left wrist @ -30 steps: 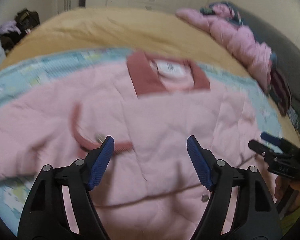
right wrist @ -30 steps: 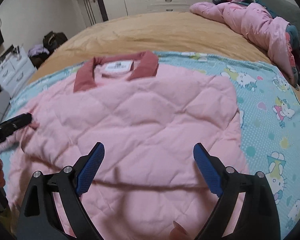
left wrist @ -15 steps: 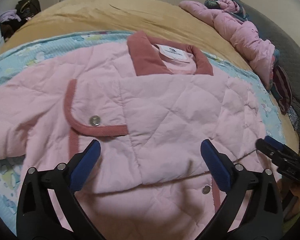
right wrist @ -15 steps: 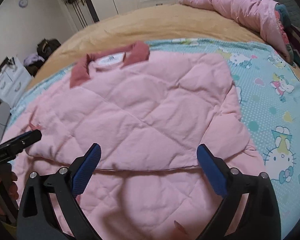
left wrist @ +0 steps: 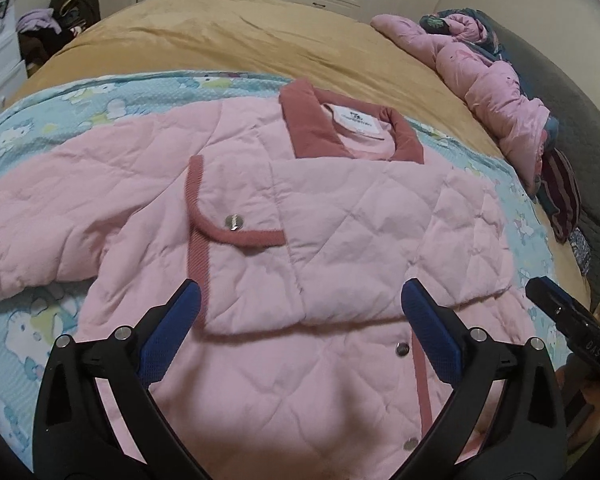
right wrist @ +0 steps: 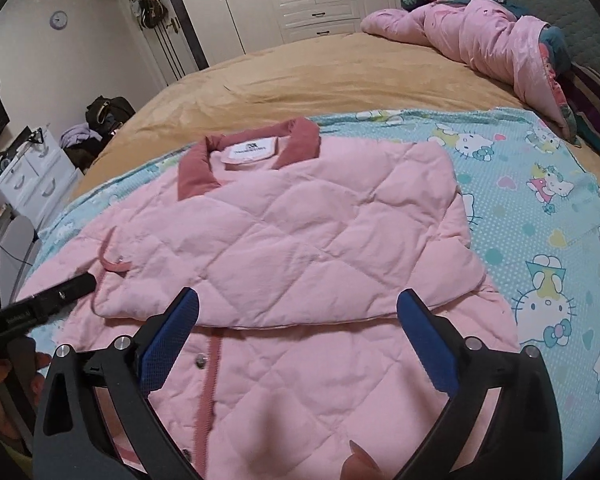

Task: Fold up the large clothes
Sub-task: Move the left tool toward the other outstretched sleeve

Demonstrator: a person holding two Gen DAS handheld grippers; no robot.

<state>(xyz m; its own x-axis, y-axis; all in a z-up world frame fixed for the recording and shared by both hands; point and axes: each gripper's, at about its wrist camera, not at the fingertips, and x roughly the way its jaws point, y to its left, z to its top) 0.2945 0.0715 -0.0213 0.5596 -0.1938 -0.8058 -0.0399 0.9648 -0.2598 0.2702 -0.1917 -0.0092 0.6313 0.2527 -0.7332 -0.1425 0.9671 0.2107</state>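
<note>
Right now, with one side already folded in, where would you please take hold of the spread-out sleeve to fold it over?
Grip the sleeve near its outer end, which runs past the picture's left edge, coming from above with the left gripper. It lies flat on the blue sheet, free of the jacket body, so it should lift clear.

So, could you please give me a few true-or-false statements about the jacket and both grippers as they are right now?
1. The pink quilted jacket lies on a cartoon-print sheet. True.
2. The left gripper clamps the jacket's hem. False: it is open, nothing between its fingers.
3. The jacket's collar is darker than its body. True.
4. The right gripper is shut. False: it is wide open.
5. The jacket's right side is folded across its front. True.
</note>
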